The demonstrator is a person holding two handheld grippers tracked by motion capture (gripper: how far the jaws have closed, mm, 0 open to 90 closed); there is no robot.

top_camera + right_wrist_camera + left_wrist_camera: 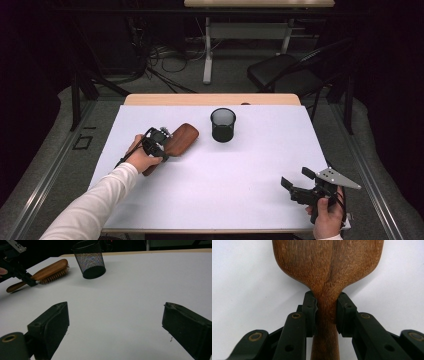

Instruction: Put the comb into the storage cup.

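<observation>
Left of centre, hairbrush [175, 142]: lying on the white table [240, 175], not yet lifted.
Left gripper [327, 308]: I've clamped its neck.
Right gripper [296, 182]: spread, idle, lower right.
Mesh cup [223, 125]: upright, my likely destination.

One wooden hairbrush [179, 139] lies on the counter [250, 165], its handle between the jaws of the left gripper [165, 150]. One black mesh cup [223, 125] stands just beyond and to the right of that gripper. There are two grippers in all, one in each hand; the right gripper [295, 181] sits well apart from both brush and cup. Behind the counter, farther from either gripper, I count one black chair [285, 70] and one second table [250, 20].
</observation>
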